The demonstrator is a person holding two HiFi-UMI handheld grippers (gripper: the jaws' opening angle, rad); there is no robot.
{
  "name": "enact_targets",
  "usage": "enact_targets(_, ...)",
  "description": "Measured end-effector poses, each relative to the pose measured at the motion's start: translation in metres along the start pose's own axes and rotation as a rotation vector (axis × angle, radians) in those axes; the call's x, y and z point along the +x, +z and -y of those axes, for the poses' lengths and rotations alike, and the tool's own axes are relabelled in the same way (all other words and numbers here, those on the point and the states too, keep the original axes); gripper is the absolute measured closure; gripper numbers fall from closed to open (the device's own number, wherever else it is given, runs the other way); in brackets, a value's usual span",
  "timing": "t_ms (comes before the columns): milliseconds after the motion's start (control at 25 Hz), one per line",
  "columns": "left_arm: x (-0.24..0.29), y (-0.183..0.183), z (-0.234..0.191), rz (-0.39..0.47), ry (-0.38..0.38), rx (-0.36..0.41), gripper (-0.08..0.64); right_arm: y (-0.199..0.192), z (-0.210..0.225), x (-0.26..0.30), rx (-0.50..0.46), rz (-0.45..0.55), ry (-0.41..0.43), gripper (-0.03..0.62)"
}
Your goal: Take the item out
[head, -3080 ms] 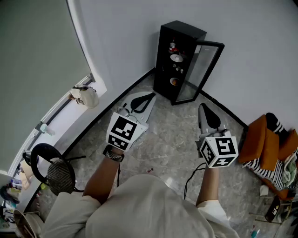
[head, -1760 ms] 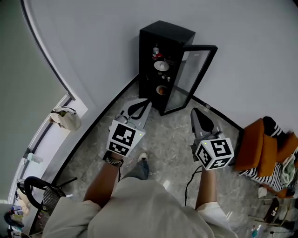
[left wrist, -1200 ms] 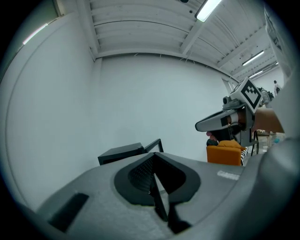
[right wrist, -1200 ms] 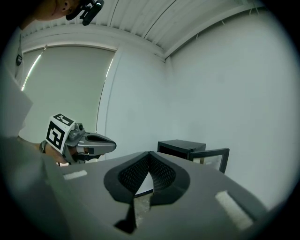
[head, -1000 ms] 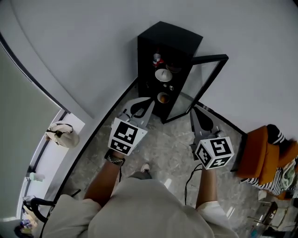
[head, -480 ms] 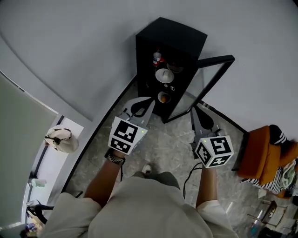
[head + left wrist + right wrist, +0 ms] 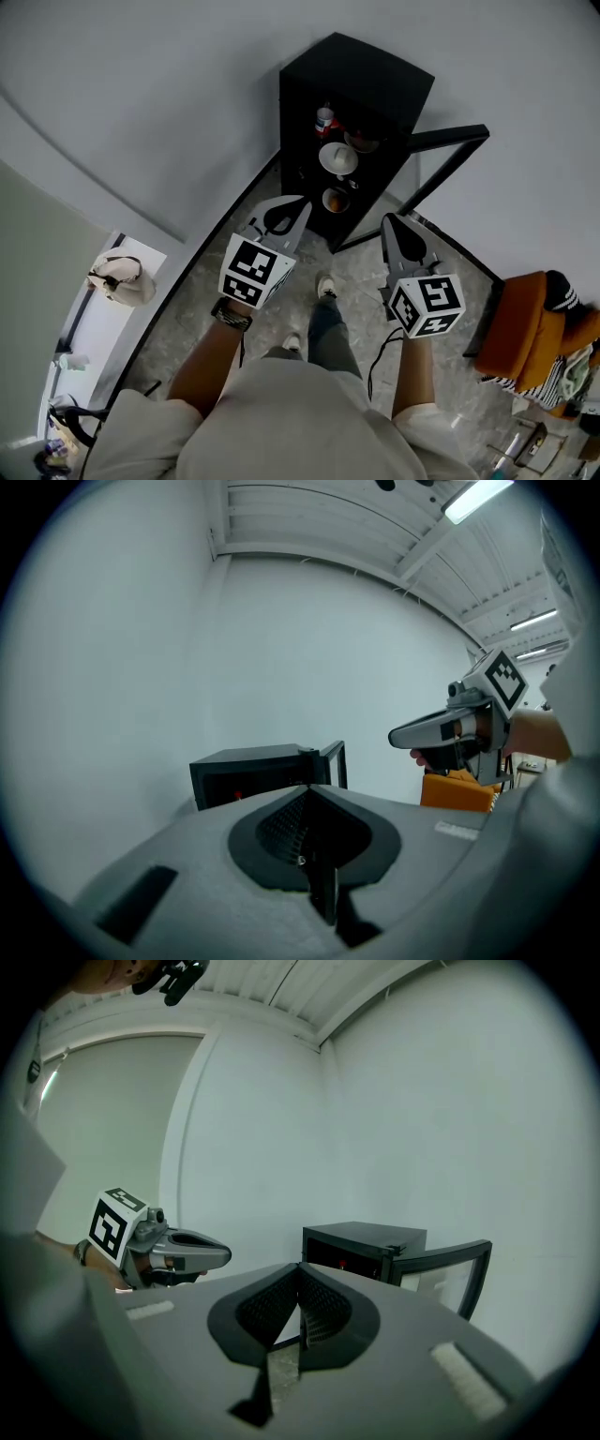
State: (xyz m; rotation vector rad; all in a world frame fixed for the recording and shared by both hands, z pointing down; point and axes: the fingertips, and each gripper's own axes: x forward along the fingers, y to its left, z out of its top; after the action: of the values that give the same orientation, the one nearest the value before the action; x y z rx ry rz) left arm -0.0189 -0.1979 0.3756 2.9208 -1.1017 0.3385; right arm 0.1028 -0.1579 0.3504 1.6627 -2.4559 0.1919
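**Inspector:** Grippers first.

**Assistant:** Both forearms (image 7: 211,361) reach forward. The left gripper (image 7: 291,208) and right gripper (image 7: 397,228) lie side by side, well apart, noses toward the cabinet. Each pair of jaws is pressed together with nothing between them.

**Inspector:** Floor?

**Assistant:** One shoe (image 7: 325,286) is set forward on the mottled floor (image 7: 361,272). The torso hides most of the other.

**Inspector:** Cabinet?

**Assistant:** The black cabinet (image 7: 361,70) stands against the wall (image 7: 169,112), clear of both grippers, with its glass door (image 7: 450,141) swung open rightward. The shelves carry a red-and-white container (image 7: 323,120) on top, a white bowl (image 7: 337,157) below it and a brownish dish (image 7: 335,200) lowest. Which one is the item, I cannot tell. The rest of the interior is too dark. An orange chair (image 7: 525,314) is cut off at the right.
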Motion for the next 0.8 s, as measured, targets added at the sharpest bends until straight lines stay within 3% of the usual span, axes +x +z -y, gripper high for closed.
enact_targets(200, 0.043, -0.005, -0.019, -0.019, 0.039, 0.006, 0.554, -0.006, 0.025, 0.036, -0.010, -0.025, 0.044, 0.584)
enact_targets(320, 0.074, -0.012, -0.027, -0.032, 0.037, -0.014, 0.554, -0.011, 0.046, 0.058, -0.008, -0.031, 0.016, 0.584)
enact_targets(640, 0.135, -0.035, -0.063, 0.008, 0.091, -0.105, 0.554, -0.032, 0.077, 0.111, 0.022, -0.070, 0.039, 0.584)
enact_targets(800, 0.160, -0.053, -0.084, 0.017, 0.110, -0.208, 0.554, -0.046, 0.082, 0.134, 0.041, -0.090, 0.067, 0.584)
